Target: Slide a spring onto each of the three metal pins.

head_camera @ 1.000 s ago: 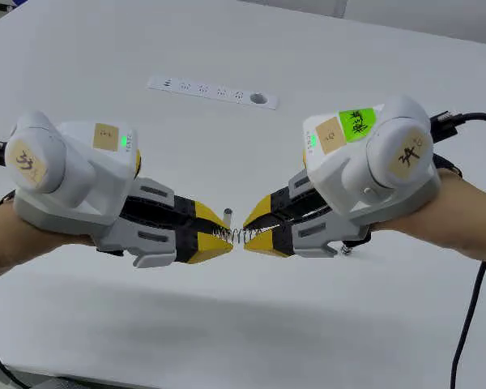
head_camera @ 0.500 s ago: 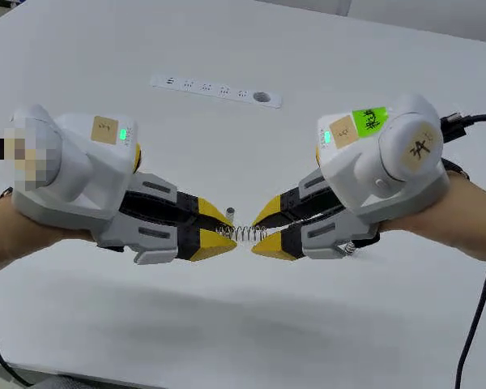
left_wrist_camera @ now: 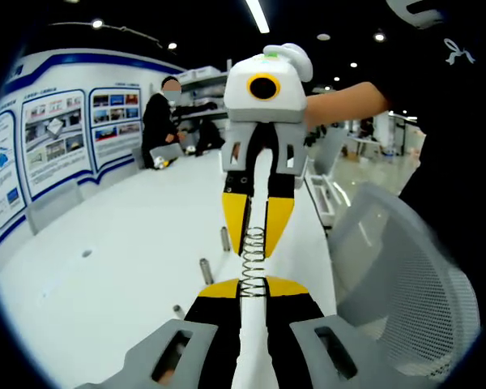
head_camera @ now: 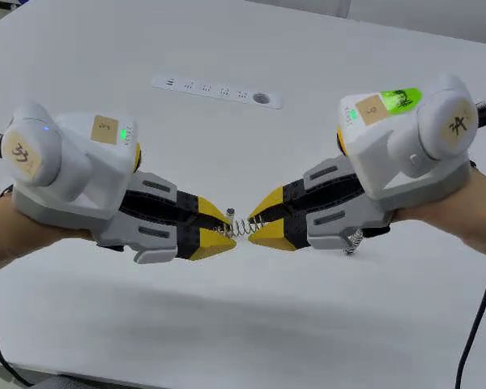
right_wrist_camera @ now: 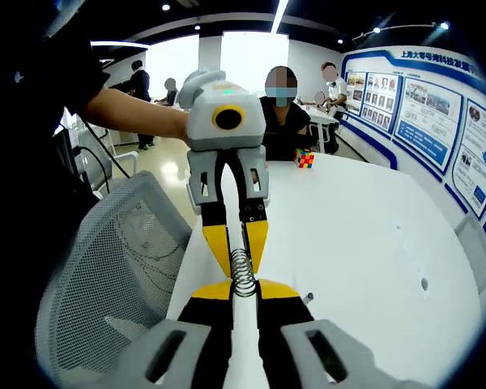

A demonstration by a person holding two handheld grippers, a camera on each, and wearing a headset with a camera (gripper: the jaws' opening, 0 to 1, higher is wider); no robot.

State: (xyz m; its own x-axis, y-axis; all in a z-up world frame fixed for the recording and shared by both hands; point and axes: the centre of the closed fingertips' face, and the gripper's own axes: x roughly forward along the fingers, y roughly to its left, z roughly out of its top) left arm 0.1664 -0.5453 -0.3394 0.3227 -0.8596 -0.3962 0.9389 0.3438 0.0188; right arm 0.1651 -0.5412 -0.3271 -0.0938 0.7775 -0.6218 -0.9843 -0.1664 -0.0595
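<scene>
In the head view, the left gripper (head_camera: 220, 237) is being held at 9 o'clock of the spring (head_camera: 241, 228), with its jaws being pressed together on that end coil. The spring is being carried in the air between the two tips, just at 6 o'clock of a pin (head_camera: 231, 215) standing on the table (head_camera: 227, 324). Whether anything is running inside the coil cannot be told. At 3 o'clock, the right gripper (head_camera: 257, 226) is being closed on the other end.

The spring is being judged light, thin and easily bent or stretched, and likely to jump away if let go. It is best being taken gently by its end coils.

Against half a second ago, the right gripper is being held higher and rolled, so the spring is being tilted up toward it. The left gripper is being held where it was.
</scene>
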